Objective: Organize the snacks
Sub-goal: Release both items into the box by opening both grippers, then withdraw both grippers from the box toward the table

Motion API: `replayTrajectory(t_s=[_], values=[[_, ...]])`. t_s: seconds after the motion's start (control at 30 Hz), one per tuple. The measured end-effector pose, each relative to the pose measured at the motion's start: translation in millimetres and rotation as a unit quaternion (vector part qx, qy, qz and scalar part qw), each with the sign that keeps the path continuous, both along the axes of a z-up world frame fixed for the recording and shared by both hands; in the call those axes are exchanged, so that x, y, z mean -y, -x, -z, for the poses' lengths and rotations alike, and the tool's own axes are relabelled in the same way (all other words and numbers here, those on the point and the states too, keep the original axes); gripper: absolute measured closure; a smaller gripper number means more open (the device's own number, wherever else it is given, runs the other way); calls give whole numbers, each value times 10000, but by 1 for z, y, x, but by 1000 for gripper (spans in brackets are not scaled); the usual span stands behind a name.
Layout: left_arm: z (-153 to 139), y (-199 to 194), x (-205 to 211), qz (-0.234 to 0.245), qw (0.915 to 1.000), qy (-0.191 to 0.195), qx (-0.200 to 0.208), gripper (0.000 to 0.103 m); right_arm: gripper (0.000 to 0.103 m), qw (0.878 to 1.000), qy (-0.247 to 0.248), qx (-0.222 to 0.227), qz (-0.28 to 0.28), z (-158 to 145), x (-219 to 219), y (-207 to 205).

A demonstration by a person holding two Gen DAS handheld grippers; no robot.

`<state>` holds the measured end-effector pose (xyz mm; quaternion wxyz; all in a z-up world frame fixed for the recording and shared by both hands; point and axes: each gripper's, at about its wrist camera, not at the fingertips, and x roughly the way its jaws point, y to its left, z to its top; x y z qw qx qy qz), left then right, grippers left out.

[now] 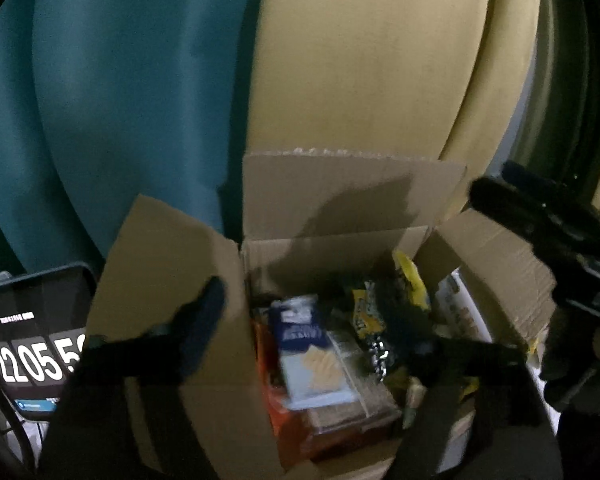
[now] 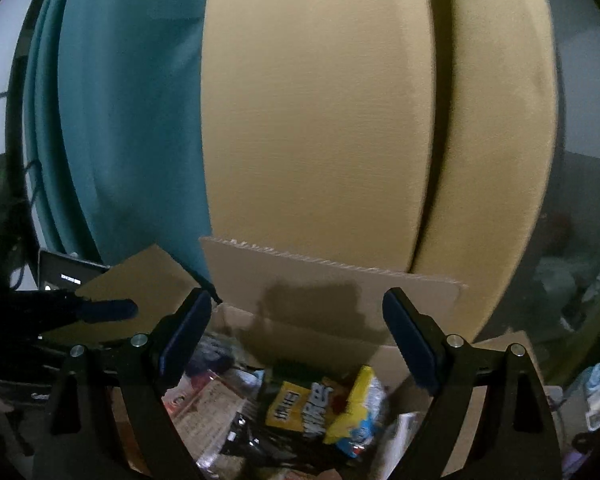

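Left wrist view: the blue cracker packet (image 1: 312, 352) lies lengthwise in the cardboard box (image 1: 172, 264), pointing toward the back flap; both grippers' fingers spread apart, empty.

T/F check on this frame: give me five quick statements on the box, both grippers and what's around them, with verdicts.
1. The cardboard box has its flaps open. True.
2. The right gripper grips a yellow snack bag. False: its jaws are open and empty; the yellow snack bag lies in the box.
3. The left gripper is clamped shut. False: its fingers stand wide apart over the snacks.
4. A tablet showing a clock stands left of the box. True.
5. The box is empty. False: it holds several packs, including a blue cracker pack.
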<state>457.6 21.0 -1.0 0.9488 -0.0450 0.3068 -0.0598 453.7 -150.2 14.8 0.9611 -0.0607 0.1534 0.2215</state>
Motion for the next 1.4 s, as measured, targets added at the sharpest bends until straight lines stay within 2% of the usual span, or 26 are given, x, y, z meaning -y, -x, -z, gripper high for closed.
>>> replayTrajectory(t_s=[0.27,0.77,1.4], values=[[-17,16,9,5,9999,-57,157,19,13,9999,25,76,79,-5,16,26],[-48,106,7,186,9982,0,567,19,13,9999,84,116,71,-6,16,101],[-34,224,17,631,9948,267,755,19,13,9998,59,-62,204,21,34,221]])
